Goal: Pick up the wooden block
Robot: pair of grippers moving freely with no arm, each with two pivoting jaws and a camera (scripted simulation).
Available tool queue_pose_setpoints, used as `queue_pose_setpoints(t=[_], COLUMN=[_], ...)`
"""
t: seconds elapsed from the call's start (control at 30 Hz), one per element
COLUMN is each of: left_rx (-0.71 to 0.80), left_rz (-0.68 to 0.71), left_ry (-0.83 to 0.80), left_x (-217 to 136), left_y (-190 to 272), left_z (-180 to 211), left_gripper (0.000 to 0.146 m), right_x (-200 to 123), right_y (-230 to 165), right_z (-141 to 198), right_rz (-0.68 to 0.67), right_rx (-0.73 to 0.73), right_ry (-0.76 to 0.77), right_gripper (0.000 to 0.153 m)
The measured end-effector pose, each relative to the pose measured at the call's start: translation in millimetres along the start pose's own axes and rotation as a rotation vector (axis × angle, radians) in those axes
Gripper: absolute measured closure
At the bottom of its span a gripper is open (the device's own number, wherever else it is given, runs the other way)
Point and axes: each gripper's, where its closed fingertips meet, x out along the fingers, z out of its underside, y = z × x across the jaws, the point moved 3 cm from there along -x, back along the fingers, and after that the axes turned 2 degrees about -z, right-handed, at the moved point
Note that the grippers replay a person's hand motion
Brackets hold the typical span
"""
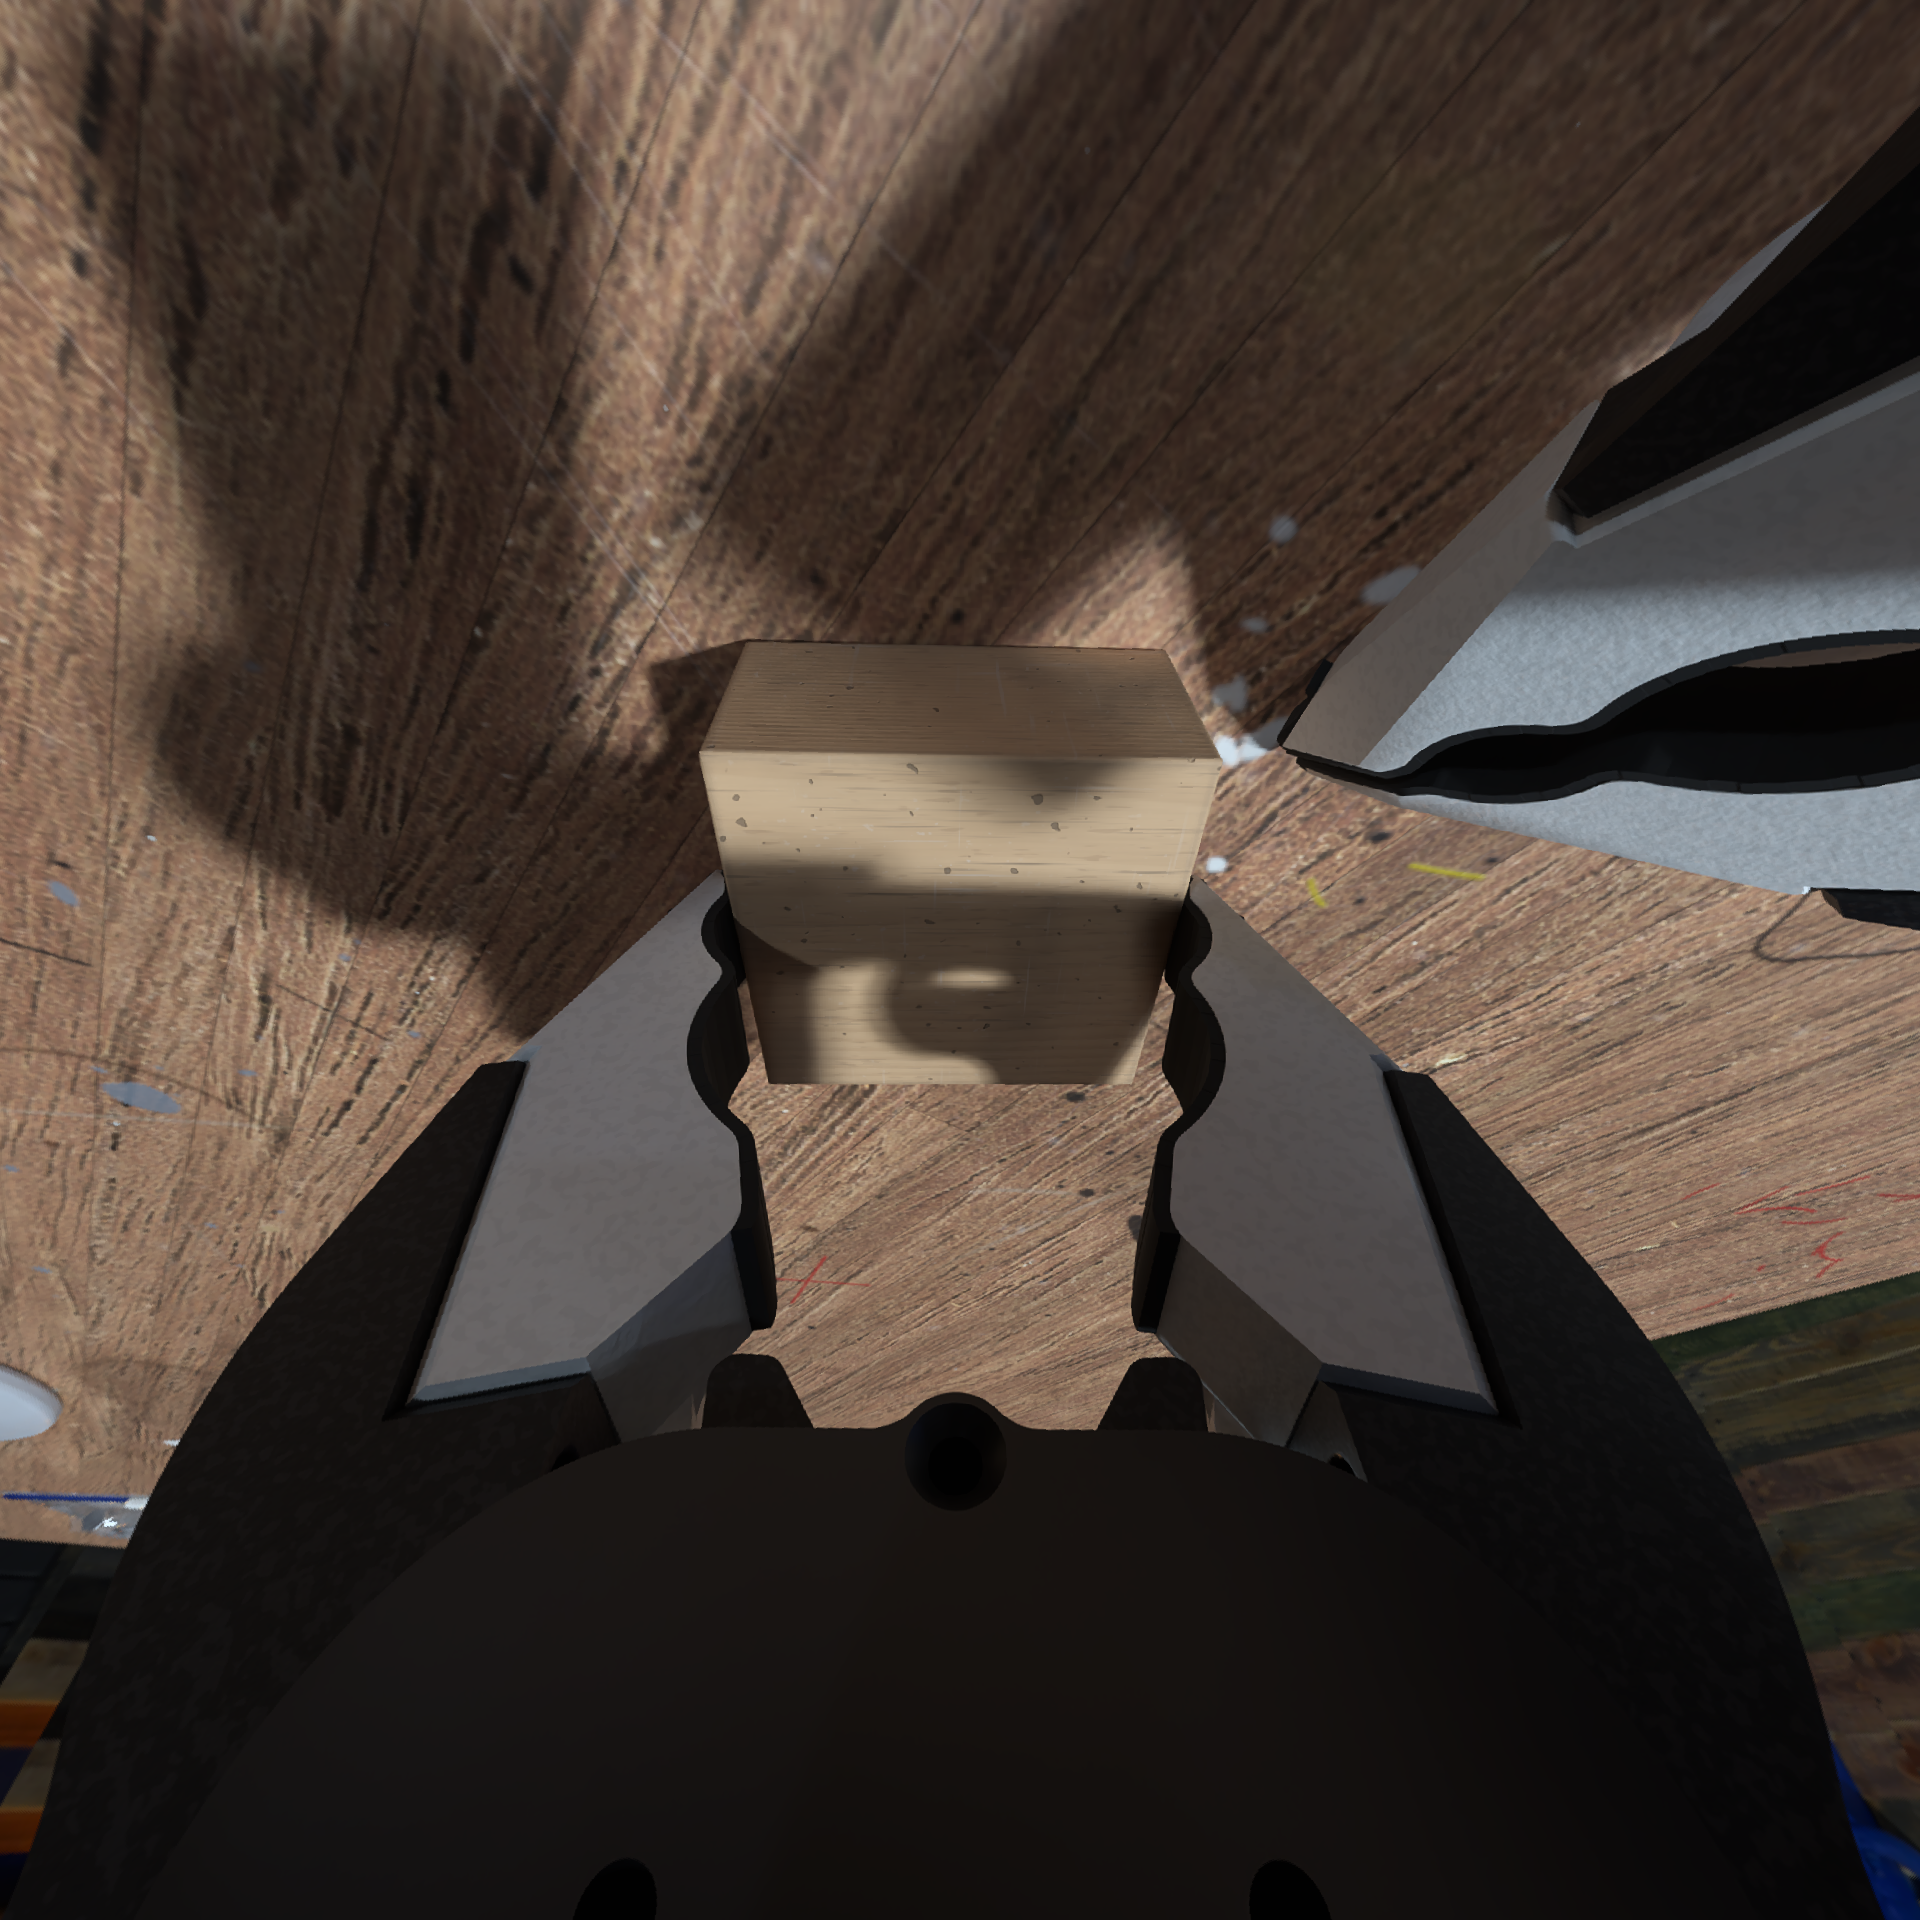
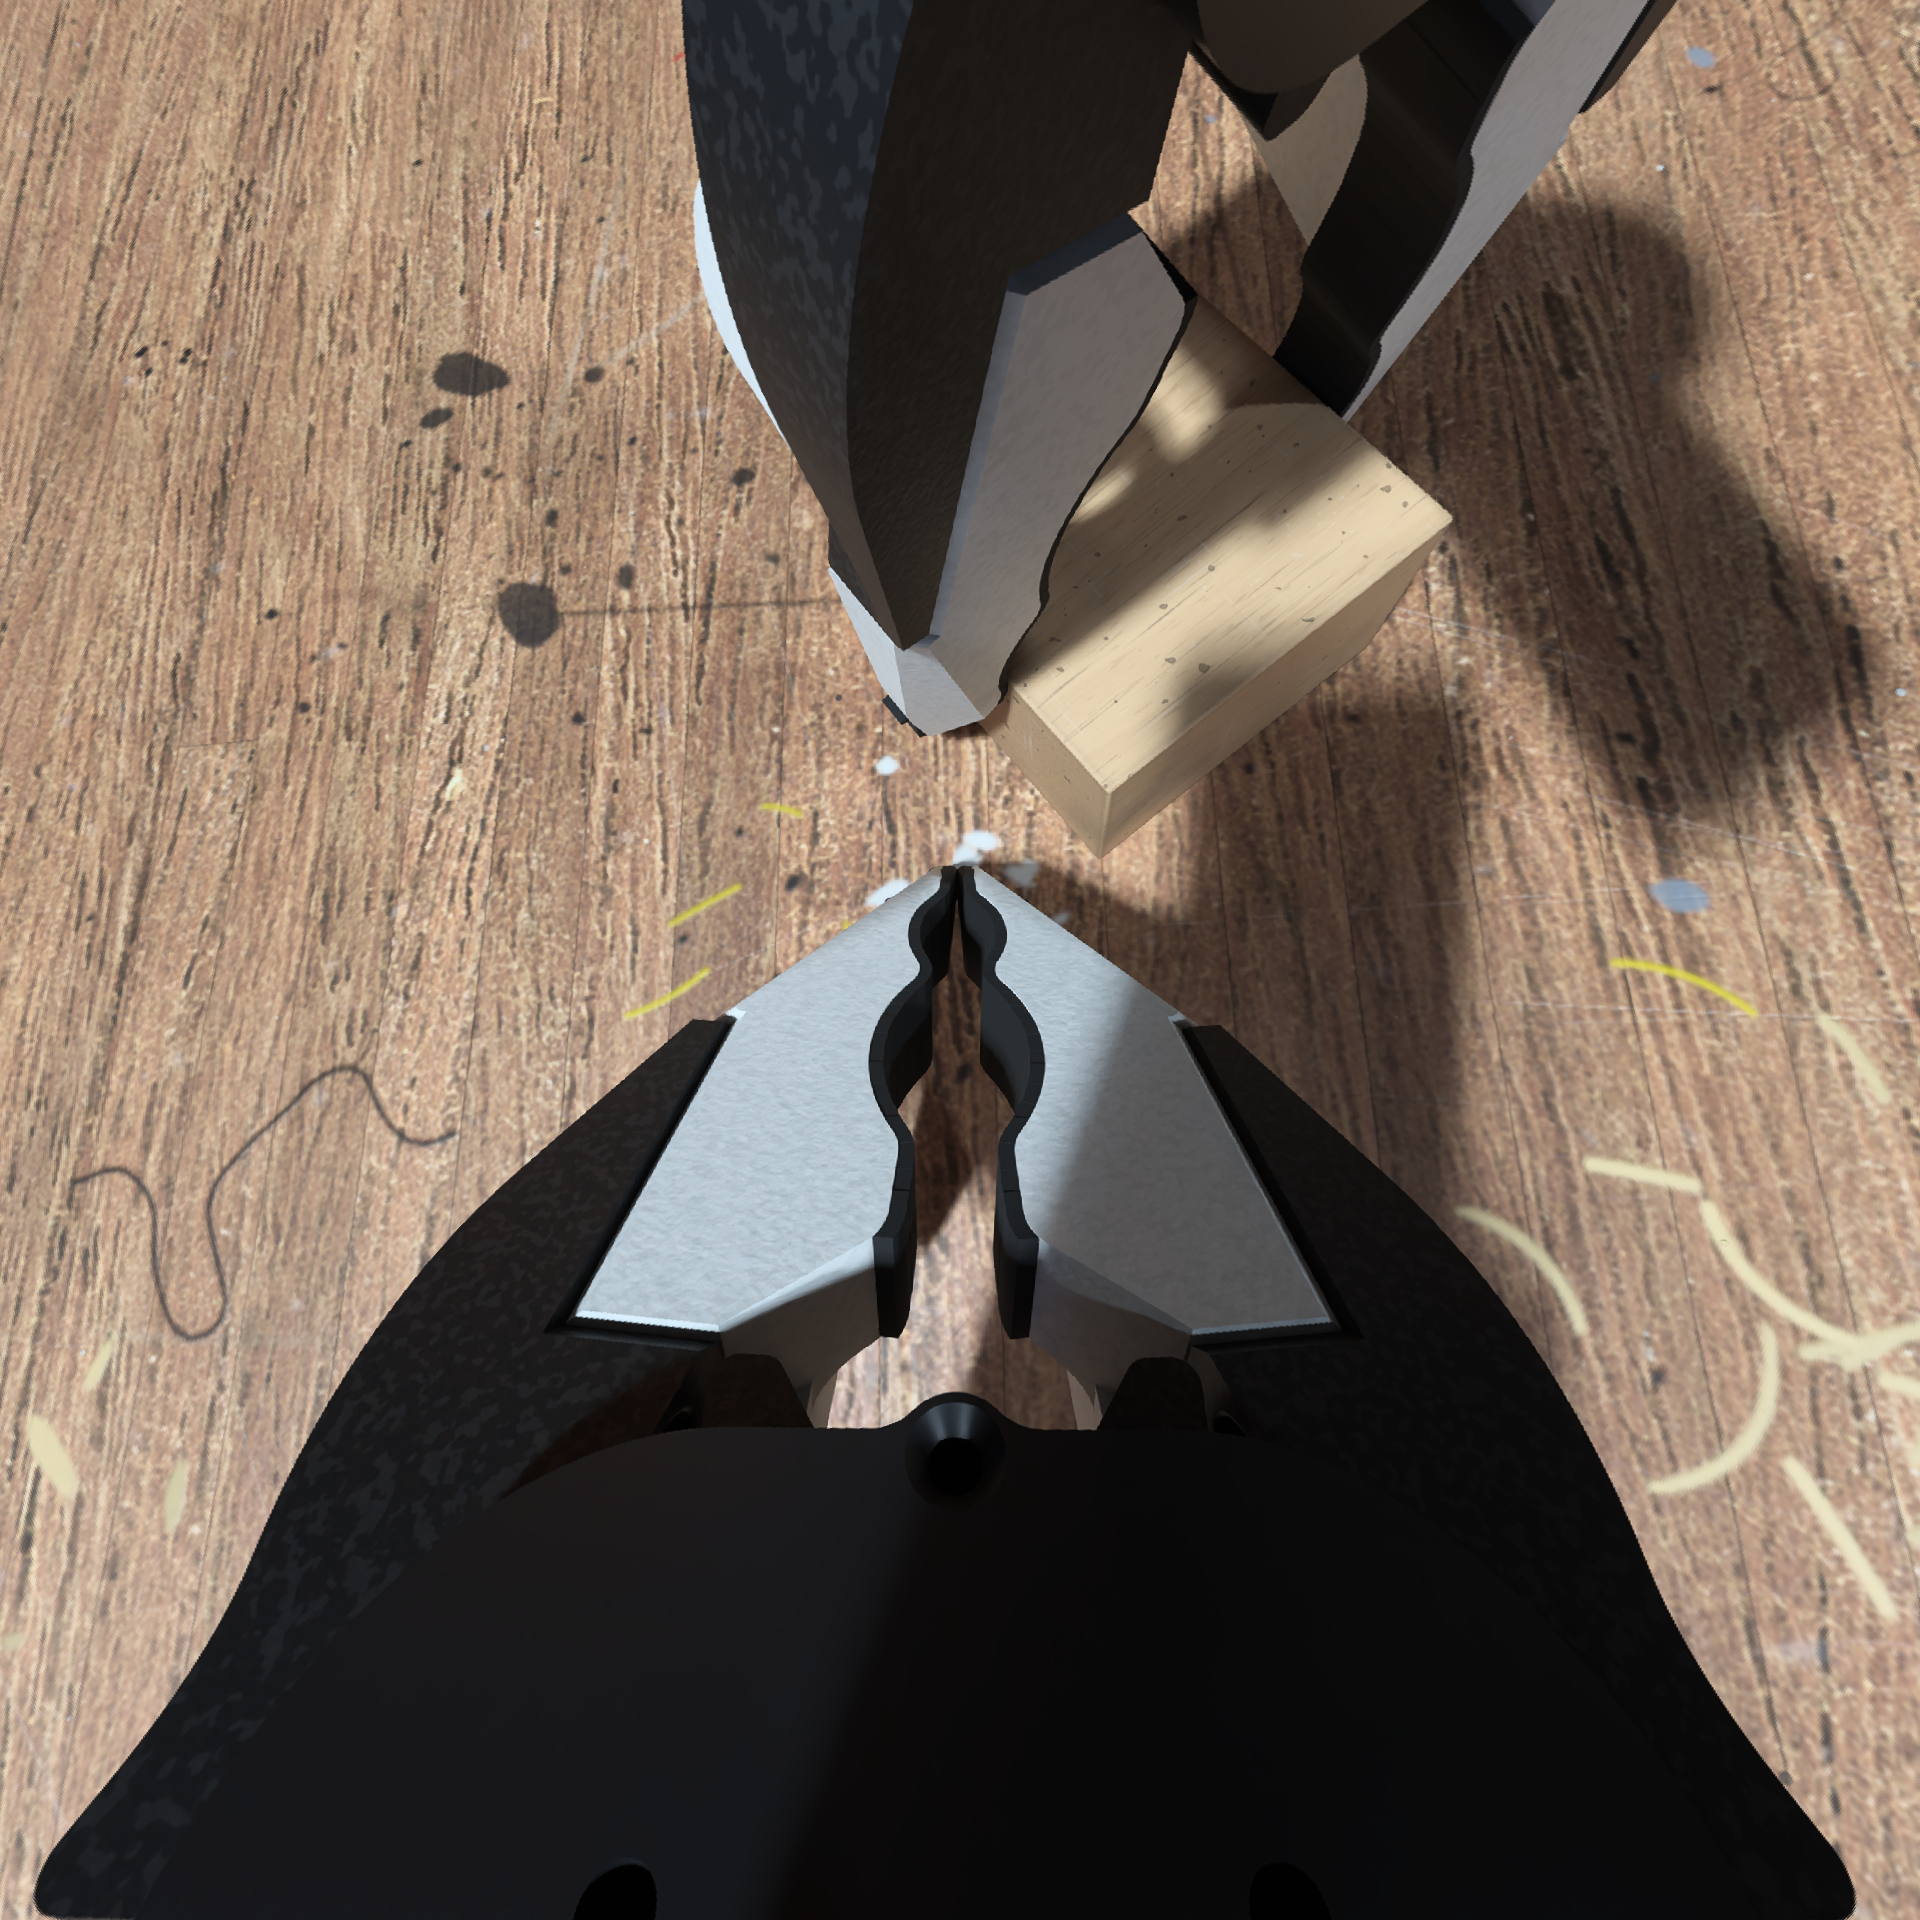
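The wooden block [image 1: 956,821] is a pale box-shaped piece over the brown wooden table [image 1: 416,520]. My left gripper [image 1: 956,914] is shut on it, one fingertip pressed against each side. I cannot tell whether the block rests on the table or hangs just above it. In the right wrist view the block [image 2: 1226,613] sits between the left gripper's fingers [image 2: 1039,499], just ahead and to the right. My right gripper [image 2: 956,881] is shut and empty, its tips close to the block's near corner. It also shows in the left wrist view [image 1: 1309,743] at the right.
The table [image 2: 364,675] carries paint spots, yellow scratch marks and a thin dark squiggle [image 2: 208,1195]. Its edge shows at the lower right of the left wrist view [image 1: 1766,1309], with darker floor beyond. A white round thing [image 1: 21,1403] peeks in at the left edge.
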Motion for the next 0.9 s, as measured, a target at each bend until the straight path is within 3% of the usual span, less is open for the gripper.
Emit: queue_pose_setpoints(t=[0.3, 0.53, 0.7, 0.9], left_rx=[0.0, -0.12, -0.216, -0.279], left_rz=[0.02, 0.068, 0.162, 0.341], left_ry=[0.021, 0.218, 0.302, 0.469], left_x=[-9, -47, -53, -60], left_y=[3, -10, -17, -15], left_z=[-4, 13, 35, 32], left_gripper=[0.064, 0.064, 0.064, 0.064], right_x=[0, 0, 1, 1], right_y=[0, -2, -3, -4], right_z=[2, 3, 3, 4], right_rz=[0.006, 0.063, 0.114, 0.146], right_rx=[-0.032, -0.132, -0.24, -0.313], right_ry=[0.008, 0.006, 0.001, 0.005], right_gripper=[0.153, 0.152, 0.152, 0.152])
